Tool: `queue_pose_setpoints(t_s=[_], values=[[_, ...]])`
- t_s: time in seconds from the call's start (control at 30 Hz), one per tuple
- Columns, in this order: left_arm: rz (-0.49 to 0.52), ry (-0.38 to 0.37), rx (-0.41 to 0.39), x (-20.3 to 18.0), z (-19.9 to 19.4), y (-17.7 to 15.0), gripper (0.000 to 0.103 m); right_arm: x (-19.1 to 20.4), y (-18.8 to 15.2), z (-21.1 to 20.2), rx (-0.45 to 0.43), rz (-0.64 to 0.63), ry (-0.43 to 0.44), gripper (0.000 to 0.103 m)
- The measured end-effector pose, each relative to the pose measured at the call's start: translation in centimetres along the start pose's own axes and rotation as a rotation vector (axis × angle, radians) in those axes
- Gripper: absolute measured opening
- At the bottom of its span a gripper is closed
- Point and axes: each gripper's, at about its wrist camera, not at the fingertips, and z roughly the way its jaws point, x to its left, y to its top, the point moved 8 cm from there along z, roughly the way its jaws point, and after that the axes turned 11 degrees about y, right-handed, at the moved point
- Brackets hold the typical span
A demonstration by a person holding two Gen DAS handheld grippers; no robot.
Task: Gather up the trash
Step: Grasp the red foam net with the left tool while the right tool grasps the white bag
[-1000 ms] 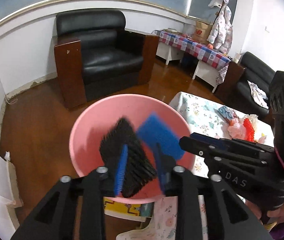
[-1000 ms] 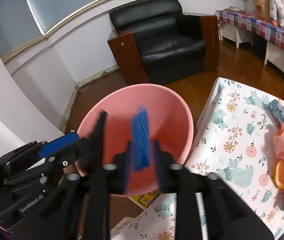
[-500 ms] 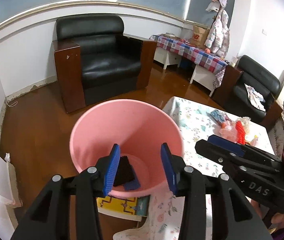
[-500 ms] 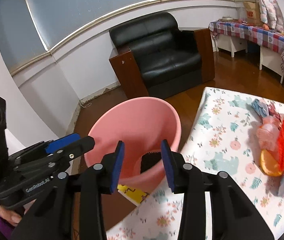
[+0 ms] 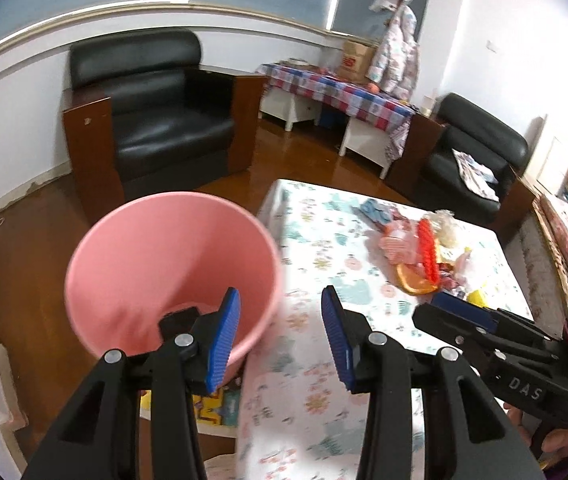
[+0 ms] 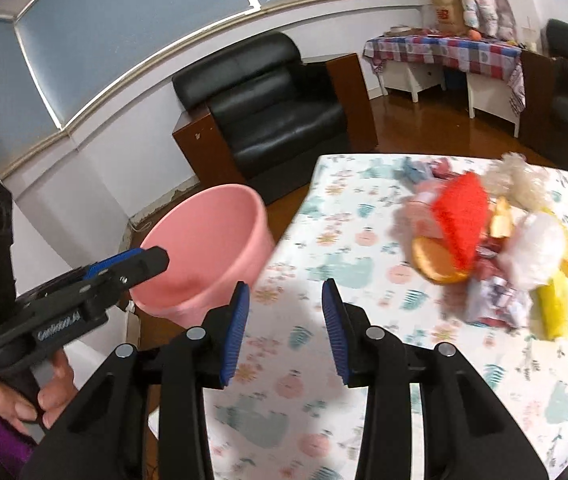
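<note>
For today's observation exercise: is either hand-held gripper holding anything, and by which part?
Nothing is held. The left hand-held gripper and the right hand-held gripper both stand open with empty gaps.

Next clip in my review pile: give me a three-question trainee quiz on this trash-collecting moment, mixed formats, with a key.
1. True or false: the left gripper grips a piece of trash.
2. Multiple choice: the pink bucket stands A) on the table, B) on the floor beside the table, C) on the armchair.
3. Fill in: the red item in the trash pile lies on the ___-patterned tablecloth.

Key: 1 false, since both it and the right gripper are open and empty; 2 B; 3 floral.
</note>
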Motion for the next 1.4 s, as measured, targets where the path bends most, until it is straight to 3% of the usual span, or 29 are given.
queue_pose_setpoints(t_s=[0.5,0.67,0.77,1.0,1.07,1.13,1.4], values=[[0.205,-0.196,0.013,-14.5,4.5,2.9,0.042,-12.8,0.7,-8.3,-0.134,0.08,-0.276,0.038],[0.274,-0.214,0.002,-18.7,6.2,3.8,0.042,-16.0,0.4,-9.4,-0.158,0.139,-0.291,0.038],[0.326,-0.184,-0.012,-20.4,7.6,4.0,0.042,-16.6,0.3,-9.3,-0.159,0.16,-0.273,0.038],[0.362,-0.135,0.032,-21.7,10.9,3.4,0.041,-16.1,0.2,-8.8,-0.158,0.149,-0.232,0.038],[0.352,-0.143,0.05,-21.6,11.4,3.0,0.022,-16.0,0.2,-8.7,-0.16,0.155,-0.225,0.038],[0.35,-0.154,0.061,-21.6,11.6,2.7,0.011,-16.0,0.2,-8.6,-0.156,0.16,-0.221,0.038],[0.276,-0.215,0.022,-20.0,8.5,3.1,0.008,-15.8,1.0,-7.9,-0.142,0.162,-0.216,0.039]])
